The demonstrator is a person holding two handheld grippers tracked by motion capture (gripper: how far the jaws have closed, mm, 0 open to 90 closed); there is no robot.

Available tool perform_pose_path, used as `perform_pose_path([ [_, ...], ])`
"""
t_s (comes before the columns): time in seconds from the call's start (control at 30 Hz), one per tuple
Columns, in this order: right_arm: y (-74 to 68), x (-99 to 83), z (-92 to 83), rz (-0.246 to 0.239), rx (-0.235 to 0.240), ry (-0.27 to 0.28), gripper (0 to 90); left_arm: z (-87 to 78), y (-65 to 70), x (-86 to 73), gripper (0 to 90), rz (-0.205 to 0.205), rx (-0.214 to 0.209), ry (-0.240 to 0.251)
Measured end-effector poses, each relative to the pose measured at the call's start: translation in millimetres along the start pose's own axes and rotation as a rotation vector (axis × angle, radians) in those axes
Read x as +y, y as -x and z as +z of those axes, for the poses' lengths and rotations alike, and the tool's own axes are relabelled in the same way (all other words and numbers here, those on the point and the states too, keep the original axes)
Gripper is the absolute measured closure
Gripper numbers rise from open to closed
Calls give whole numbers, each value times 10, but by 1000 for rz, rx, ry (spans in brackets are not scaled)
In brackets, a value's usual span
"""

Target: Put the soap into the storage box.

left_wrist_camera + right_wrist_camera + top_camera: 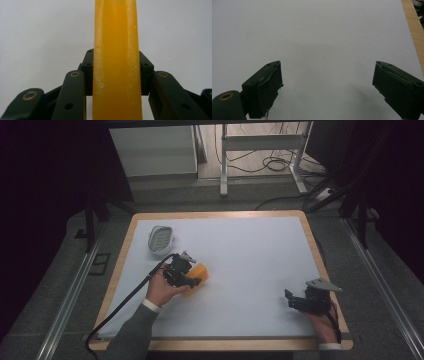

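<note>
My left gripper (194, 281) is clamped across the narrow sides of an orange soap bar (196, 276) near the table's (260, 270) left, likely hard and slippery, while my right gripper (327, 85) gapes empty.

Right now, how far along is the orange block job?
Done: the left gripper is shut on the orange block; its jaws press both sides of it in the left gripper view. In hand: the block, near the white mat. Left: placing it, possibly in the white basket, which looks empty. The right gripper is open, idle.
</note>
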State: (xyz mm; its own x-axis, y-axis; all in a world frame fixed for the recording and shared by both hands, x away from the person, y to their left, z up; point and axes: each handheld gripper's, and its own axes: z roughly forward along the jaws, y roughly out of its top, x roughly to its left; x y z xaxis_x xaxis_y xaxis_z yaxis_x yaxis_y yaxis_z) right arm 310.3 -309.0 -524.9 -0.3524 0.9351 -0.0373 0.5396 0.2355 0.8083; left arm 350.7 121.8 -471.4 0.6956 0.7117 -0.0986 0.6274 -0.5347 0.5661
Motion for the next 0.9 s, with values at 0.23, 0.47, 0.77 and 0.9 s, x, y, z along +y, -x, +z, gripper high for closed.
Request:
perform_pose_path([
  [0.23, -2, 0, 0, 0, -5, 1, 91, -95, -46, 11, 610, -10, -1, 18],
  [0.47, -7, 0, 4, -1, -10, -2, 90, -179, -58, 38, 610, -11, 10, 31],
  [0.77, -17, -1, 6, -2, -15, -4, 90, -297, -45, 107, 610, 4, 3, 74],
  [0.9, -14, -2, 6, -7, -16, -3, 90, -324, -71, 125, 610, 4, 21, 65],
])
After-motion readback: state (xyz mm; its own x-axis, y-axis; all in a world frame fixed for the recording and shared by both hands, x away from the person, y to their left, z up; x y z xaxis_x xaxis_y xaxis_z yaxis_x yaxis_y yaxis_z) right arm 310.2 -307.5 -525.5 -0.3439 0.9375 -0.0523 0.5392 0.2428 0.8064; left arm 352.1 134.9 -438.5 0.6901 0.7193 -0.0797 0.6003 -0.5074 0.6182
